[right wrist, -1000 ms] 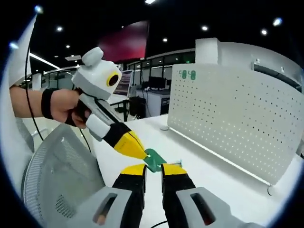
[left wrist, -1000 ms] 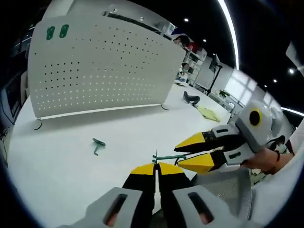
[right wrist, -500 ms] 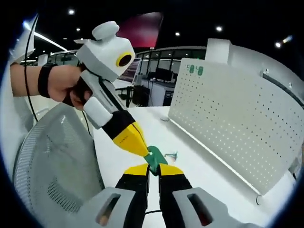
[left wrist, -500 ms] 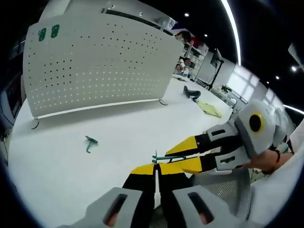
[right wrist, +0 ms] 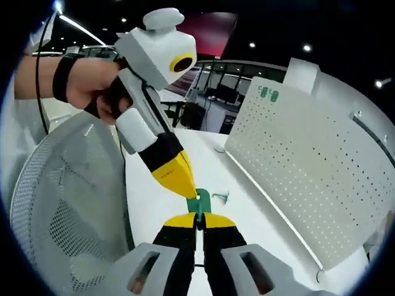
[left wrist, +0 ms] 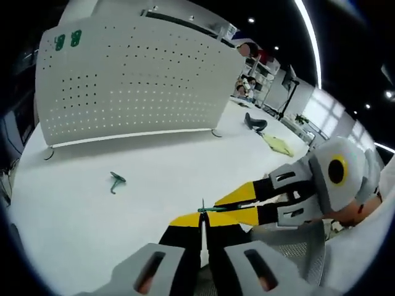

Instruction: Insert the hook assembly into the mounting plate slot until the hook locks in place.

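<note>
Both the left gripper (left wrist: pixel 202 217) and right gripper (right wrist: pixel 199 217) have jaws clenched on the green hook assembly (right wrist: pixel 201 200), largely hidden between them.

Two yellow-tipped grippers meet over the white table (left wrist: pixel 92 228): the left gripper (left wrist: pixel 202 219) and the right gripper (right wrist: pixel 199 219). Between them sits one green mounting plate (right wrist: pixel 200 202). One loose green hook (left wrist: pixel 115 181) lies apart on the tabletop. One white pegboard panel (left wrist: pixel 136 80) stands at the back, carrying one pair of green digits. One grey mesh chair back (right wrist: pixel 62 203) is nearby. One hand (right wrist: pixel 92 83) with one dark wristband grips a tool.
</note>
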A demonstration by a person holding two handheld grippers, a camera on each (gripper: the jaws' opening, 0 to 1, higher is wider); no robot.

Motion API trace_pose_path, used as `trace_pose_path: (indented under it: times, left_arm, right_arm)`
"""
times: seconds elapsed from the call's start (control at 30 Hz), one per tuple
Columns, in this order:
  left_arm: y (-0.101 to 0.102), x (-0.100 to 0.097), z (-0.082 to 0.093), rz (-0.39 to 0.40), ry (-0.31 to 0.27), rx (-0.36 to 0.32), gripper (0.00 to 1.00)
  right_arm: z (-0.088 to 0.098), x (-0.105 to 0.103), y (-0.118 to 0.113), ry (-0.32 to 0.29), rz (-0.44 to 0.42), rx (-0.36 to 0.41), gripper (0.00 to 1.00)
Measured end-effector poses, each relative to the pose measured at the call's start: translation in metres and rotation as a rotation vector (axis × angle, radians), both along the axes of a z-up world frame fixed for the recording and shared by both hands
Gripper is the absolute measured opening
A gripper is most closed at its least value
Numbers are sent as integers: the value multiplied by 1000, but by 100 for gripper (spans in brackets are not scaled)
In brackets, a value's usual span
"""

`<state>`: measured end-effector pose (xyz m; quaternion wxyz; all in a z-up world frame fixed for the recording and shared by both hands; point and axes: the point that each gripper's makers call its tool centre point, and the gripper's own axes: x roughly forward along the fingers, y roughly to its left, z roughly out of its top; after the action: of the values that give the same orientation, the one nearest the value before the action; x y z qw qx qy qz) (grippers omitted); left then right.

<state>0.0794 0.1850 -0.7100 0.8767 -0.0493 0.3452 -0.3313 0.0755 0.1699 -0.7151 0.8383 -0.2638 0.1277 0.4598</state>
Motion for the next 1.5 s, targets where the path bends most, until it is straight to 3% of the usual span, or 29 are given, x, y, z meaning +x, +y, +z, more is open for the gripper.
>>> trace_pose_path:
  times: [0.2,0.37,0.5,0.57,0.83,0.97,1.13,1.3,1.5]
  left_arm:
    - [11,5,3,-102,-120,57,2]
    - [29,12,10,-97,-126,23,2]
    - [43,20,20,-83,-176,0,7]
    - [52,27,27,-61,-229,-25,10]
    - [82,29,36,-32,-267,-59,17]
    - [97,24,37,-26,-284,-56,26]
    - [114,15,42,6,-282,-85,25]
    - [119,11,52,-13,-352,-126,32]
    - [119,9,55,-31,-383,-140,39]
  right_arm:
    - [1,6,14,17,-38,-1,1]
    - [7,11,29,14,-76,8,1]
    - [12,18,36,31,-126,28,1]
    - [15,20,42,30,-139,43,1]
    - [22,30,60,60,-204,114,1]
    - [26,37,65,69,-239,137,1]
    - [32,46,72,75,-275,163,1]
    - [39,57,78,78,-300,198,1]
    - [49,71,78,84,-340,239,1]
